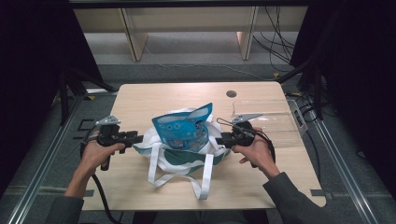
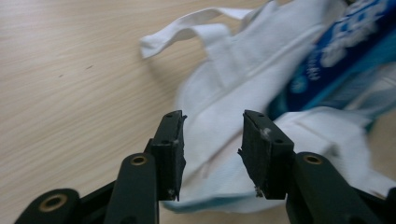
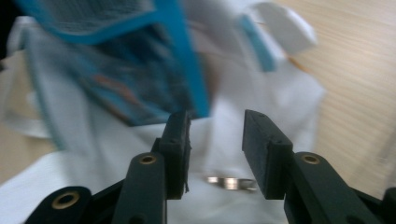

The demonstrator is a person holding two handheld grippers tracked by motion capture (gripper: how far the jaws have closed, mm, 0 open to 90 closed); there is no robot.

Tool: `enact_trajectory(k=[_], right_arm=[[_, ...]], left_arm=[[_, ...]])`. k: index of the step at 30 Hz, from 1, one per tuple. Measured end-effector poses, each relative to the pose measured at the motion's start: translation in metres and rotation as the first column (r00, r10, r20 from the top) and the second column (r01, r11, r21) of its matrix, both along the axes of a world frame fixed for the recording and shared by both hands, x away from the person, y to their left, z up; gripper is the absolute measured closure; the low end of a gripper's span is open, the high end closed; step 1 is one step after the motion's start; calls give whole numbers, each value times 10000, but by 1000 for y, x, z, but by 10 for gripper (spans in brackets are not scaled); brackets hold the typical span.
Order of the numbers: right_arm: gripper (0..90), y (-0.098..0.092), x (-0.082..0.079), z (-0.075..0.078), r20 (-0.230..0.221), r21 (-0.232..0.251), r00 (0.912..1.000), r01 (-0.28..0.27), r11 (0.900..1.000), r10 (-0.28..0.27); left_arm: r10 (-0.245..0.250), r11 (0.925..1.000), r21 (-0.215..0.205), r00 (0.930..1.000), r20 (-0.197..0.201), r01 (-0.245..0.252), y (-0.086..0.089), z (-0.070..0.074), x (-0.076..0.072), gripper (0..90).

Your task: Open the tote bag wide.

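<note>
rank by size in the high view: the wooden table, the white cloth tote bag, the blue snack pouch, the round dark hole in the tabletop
1. Light wooden table
2. White cloth tote bag
3. Blue snack pouch, partly sunk in the bag, so it shows only in part
4. Round dark hole

Print on blue pouch (image 1: 183, 129) blurred, unreadable.

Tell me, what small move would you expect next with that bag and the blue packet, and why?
Probably drawing both grippers back from the white tote bag. The left gripper and right gripper each stand open with nothing pinched between the pads, one at either side of the bag. The blue packet already sits in the bag's mouth, top sticking out, and the bag rests slumped on the table.
</note>
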State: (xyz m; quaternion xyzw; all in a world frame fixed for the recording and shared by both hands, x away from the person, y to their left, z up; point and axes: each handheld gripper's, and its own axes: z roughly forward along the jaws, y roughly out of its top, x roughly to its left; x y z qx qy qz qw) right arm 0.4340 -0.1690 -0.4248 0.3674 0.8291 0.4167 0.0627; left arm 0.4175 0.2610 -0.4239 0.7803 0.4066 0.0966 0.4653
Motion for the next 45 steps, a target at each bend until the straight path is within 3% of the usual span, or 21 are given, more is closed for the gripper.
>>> enact_trajectory(k=[1, 2, 4, 7, 13, 16, 21, 23, 26, 27, 30, 31, 32, 33, 34, 36, 37, 39, 40, 43, 45], right_arm=[[681, 5, -4, 1, 13, 144, 9996, -271, 9995, 271], [707, 7, -7, 4, 446, -121, 9980, -443, 9989, 448], [824, 14, -16, 11, 642, -147, 9937, -910, 9957, 918], [880, 21, -22, 10, 820, -408, 9858, -1435, 9888, 1465], [900, 36, -36, -13, 367, -1407, 9733, -2195, 9654, 2266], [900, 41, -38, -29, -18, -1537, 9765, -2134, 9648, 2157], [900, 47, -36, -57, -511, -2281, 9724, -2335, 9452, 2279], [900, 48, -37, -67, -706, -2658, 9667, -2557, 9295, 2458], [900, 51, -37, -71, -787, -2744, 9660, -2586, 9262, 2464], [900, 51, -37, -71, -799, -2720, 9666, -2560, 9276, 2433], [900, 51, -38, -74, -716, -2390, 9720, -2345, 9423, 2238], [900, 50, -36, -73, -798, -2407, 9688, -2472, 9386, 2347], [900, 49, -36, -72, -842, -2509, 9686, -2480, 9357, 2341], [900, 49, -36, -73, -795, -2375, 9710, -2383, 9417, 2256], [885, 48, -36, -71, -819, -2315, 9713, -2364, 9437, 2233], [859, 43, -35, -60, -762, -1948, 9760, -2151, 9570, 2038], [858, 42, -35, -55, -447, -1410, 9821, -1874, 9721, 1828], [861, 33, -30, -38, 78, -1184, 9866, -1607, 9799, 1627], [866, 27, -25, -30, 602, -1116, 9847, -1563, 9814, 1636], [877, 16, -15, -11, 1326, -869, 9841, -1072, 9904, 1181], [884, 14, -9, -4, 1758, -869, 9822, -519, 9949, 666]], left_arm=[[-170, 9998, -77, 9999, -11, 170, -4, 2, -3, 659], [-424, 9989, -215, 9991, 84, 425, -8, 3, -7, 681], [-695, 9971, -285, 9975, 150, 699, -15, 5, -9, 781], [-1019, 9946, -202, 9948, -20, 1018, -24, 2, -9, 824], [-1602, 9855, 468, 9852, -617, 1632, -41, -17, -12, 864], [-1600, 9834, 716, 9832, -878, 1665, -49, -28, -14, 873], [-1506, 9829, 905, 9828, -1072, 1605, -52, -43, -14, 888], [-1628, 9743, 1350, 9781, -1300, 1801, -54, -53, -13, 892], [-1775, 9579, 1983, 9711, -1597, 2077, -59, -65, -12, 893], [-1828, 9515, 2192, 9696, -1626, 2161, -60, -66, -11, 893], [-1798, 9512, 2228, 9702, -1624, 2136, -63, -68, -12, 893], [-1898, 9473, 2289, 9683, -1622, 2240, -62, -67, -12, 893], [-1831, 9509, 2221, 9702, -1588, 2158, -62, -66, -12, 892], [-1838, 9541, 2096, 9710, -1532, 2137, -61, -65, -13, 891], [-1908, 9522, 2122, 9702, -1490, 2199, -59, -63, -12, 884], [-1761, 9660, 1688, 9765, -1241, 1956, -57, -55, -14, 853], [-1719, 9706, 1512, 9791, -1087, 1872, -54, -48, -15, 833], [-1651, 9801, 993, 9837, -713, 1717, -48, -34, -15, 812], [-1590, 9842, 702, 9860, -507, 1623, -46, -27, -15, 812], [-1134, 9917, 629, 9933, 234, 1117, -34, -7, -9, 814], [-727, 9925, 1015, 9961, 490, 675, -28, 0, 0, 823]])
